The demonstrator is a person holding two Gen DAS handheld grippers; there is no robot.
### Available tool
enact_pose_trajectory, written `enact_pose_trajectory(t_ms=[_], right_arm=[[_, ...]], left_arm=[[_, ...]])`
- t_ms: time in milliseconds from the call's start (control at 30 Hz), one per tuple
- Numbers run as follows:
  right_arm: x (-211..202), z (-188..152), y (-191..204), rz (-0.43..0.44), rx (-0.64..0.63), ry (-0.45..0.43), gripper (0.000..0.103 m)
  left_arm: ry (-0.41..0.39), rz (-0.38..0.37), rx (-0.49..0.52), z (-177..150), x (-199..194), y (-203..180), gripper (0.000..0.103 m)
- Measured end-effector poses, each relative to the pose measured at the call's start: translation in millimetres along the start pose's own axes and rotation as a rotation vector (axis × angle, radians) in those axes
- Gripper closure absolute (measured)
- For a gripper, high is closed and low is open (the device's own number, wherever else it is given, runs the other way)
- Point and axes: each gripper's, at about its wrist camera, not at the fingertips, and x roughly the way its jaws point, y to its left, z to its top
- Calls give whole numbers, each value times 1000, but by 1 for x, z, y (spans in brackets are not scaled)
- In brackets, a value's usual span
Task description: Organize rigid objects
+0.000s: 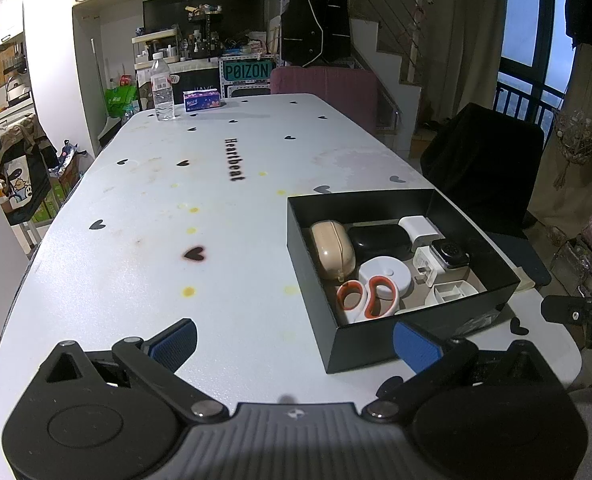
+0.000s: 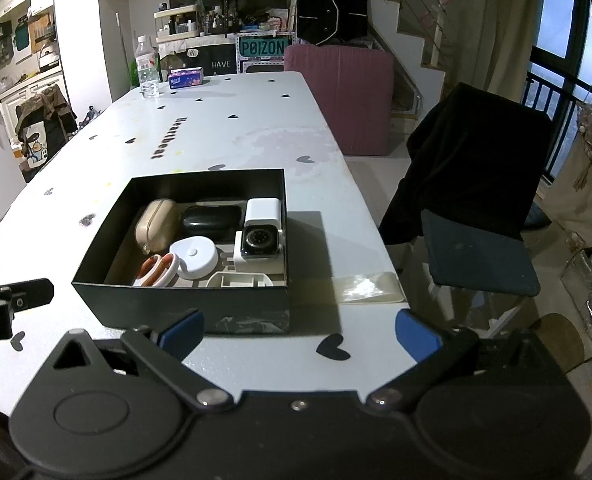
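Note:
A black open box [image 1: 311, 240] [image 2: 184, 308] sits on the white table near its front right corner. Inside lie a beige case [image 1: 331, 249] [image 2: 156, 225], a black case [image 1: 377, 240] [image 2: 211, 219], a round white disc [image 1: 383, 274] [image 2: 195, 258], orange-handled scissors [image 1: 365, 298] [image 2: 156, 269], a smartwatch [image 1: 449, 254] [image 2: 259, 242], white chargers [image 1: 419, 230] [image 2: 263, 210] and a small white tray [image 1: 453, 291] [image 2: 238, 280]. My left gripper [image 1: 296, 346] stands open, just in front of the box's near left corner. My right gripper [image 2: 299, 334] is open in front of the box, holding nothing.
A water bottle [image 1: 162, 88] [image 2: 147, 70] and a purple tissue pack [image 1: 202, 101] [image 2: 186, 78] stand at the table's far end. A chair draped in black cloth [image 2: 475, 184] is at the right. A taped patch [image 2: 365, 286] lies by the table's right edge.

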Motion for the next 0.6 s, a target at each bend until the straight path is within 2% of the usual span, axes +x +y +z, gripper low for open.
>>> enact_pose_trajectory(t_ms=[600], right_arm=[[2, -2, 0, -3, -1, 3, 0]], left_arm=[[0, 0, 0, 1, 0, 0, 0]])
